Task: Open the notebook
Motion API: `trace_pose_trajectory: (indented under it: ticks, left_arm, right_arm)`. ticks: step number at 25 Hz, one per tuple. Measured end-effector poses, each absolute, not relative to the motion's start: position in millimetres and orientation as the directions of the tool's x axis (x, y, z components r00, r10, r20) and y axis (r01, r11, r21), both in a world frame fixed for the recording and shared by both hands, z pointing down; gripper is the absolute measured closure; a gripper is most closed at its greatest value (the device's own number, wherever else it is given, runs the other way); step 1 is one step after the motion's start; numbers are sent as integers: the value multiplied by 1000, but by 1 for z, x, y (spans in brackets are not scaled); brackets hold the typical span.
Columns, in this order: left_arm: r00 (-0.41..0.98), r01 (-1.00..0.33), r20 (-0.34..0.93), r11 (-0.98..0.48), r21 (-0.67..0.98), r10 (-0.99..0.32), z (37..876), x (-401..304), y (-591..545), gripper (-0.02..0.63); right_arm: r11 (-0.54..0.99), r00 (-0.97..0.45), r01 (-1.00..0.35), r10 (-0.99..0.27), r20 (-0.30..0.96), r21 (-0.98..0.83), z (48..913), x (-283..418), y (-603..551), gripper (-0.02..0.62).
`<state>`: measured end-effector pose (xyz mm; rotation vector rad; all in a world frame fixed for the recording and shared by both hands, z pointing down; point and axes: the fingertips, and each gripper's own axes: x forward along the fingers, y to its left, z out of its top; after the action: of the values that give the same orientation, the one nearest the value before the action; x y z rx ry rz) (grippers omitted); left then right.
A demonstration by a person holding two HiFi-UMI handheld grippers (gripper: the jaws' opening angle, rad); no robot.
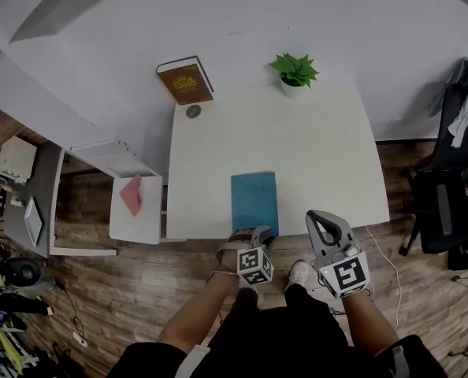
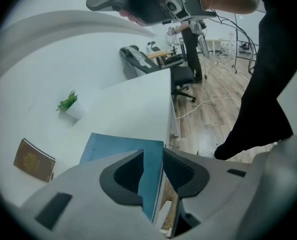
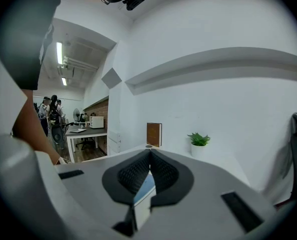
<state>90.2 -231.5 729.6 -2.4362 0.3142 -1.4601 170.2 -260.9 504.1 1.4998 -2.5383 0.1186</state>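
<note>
Left gripper view shows what head view hides: the left gripper (image 2: 153, 152) has its jaws apart astride the blue notebook (image 2: 113, 145) at its near edge, while the right gripper (image 3: 149, 154) is clenched and empty.

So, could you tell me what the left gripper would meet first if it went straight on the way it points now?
The blue notebook: the left gripper points down at its near edge, which shows between the parted jaws. Whether they touch it yet is unclear.

Matt teal cover on the notebook (image 1: 254, 201), smooth matt-white top on the table (image 1: 321, 148), wood-grain planks with a faint sheen across the floor (image 1: 131, 298).
</note>
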Motion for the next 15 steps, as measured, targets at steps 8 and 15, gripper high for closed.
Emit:
trace_pose_trajectory:
  ticks: [8,15]
  left_arm:
    - [452,-4,841,-944,-330,-296,737,92,-230,509]
    - [469,4,845,-956,-293,-257,727,93,-225,566]
  right_arm:
    - [473,-463,-881,-871,163,25,505,178,-267,592]
    - [482,-472,-875,-869,150,39,500,175,-268,592]
